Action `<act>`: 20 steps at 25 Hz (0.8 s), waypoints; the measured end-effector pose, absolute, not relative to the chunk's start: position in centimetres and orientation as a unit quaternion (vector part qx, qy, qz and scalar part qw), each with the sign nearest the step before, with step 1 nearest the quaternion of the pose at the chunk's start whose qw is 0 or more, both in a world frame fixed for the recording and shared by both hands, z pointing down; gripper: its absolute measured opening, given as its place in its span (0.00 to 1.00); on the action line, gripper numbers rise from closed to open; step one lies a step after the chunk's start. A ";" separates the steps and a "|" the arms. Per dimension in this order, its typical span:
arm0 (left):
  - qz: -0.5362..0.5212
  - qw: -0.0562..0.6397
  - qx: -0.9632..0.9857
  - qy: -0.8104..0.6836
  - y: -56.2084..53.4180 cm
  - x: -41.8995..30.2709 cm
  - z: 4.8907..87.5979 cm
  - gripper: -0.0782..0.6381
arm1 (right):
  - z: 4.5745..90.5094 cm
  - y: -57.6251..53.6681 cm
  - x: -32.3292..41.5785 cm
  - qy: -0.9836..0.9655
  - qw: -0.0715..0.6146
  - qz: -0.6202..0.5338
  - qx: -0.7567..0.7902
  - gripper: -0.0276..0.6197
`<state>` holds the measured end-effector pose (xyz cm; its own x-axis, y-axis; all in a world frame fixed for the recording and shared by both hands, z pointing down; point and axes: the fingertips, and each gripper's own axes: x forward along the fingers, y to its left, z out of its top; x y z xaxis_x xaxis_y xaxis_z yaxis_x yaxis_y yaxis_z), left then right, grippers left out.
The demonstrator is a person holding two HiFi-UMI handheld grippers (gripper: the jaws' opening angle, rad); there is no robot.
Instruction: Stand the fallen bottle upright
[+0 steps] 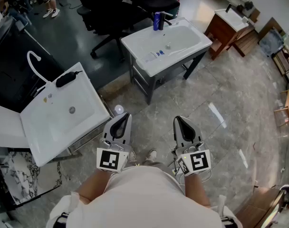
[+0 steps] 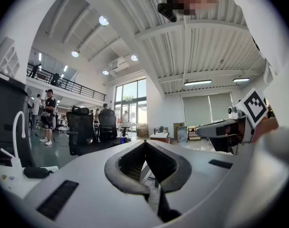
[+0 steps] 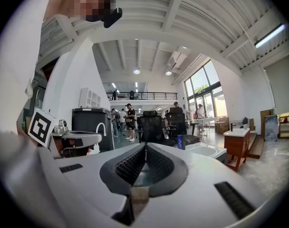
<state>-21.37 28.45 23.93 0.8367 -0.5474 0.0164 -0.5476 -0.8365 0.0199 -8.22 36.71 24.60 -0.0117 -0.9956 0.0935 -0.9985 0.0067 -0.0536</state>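
Note:
A dark blue bottle stands upright at the back edge of the far white sink unit. In the right gripper view the same bottle is upright, well beyond the jaws. A small blue-and-white item lies flat on that sink's near rim; I cannot tell what it is. Both grippers are held level, close to the person's body, over the floor. My left gripper is shut with nothing in it, and its tips meet. My right gripper is also shut and empty.
A second white sink unit stands to the left, with a curved white faucet and a black object on it. Black office chairs stand behind the far sink. A wooden washstand is at upper right. People stand far off.

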 end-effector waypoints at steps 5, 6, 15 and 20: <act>0.008 0.011 0.962 -0.273 29.7 -21.2 24.3 0.13 | 24.9 37.8 -8.1 -0.699 0.010 0.055 0.713 0.11; 0.008 0.010 0.962 -0.272 30.0 -21.1 24.3 0.13 | 25.0 38.0 -8.0 -0.699 0.009 0.056 0.713 0.10; 0.012 0.004 0.952 -0.304 32.3 -19.4 24.0 0.13 | 25.1 40.5 -4.6 -0.716 -0.023 0.063 0.694 0.11; 0.018 0.001 0.946 -0.325 33.2 -18.7 24.3 0.13 | 26.0 40.3 -2.9 -0.730 -0.024 0.069 0.680 0.11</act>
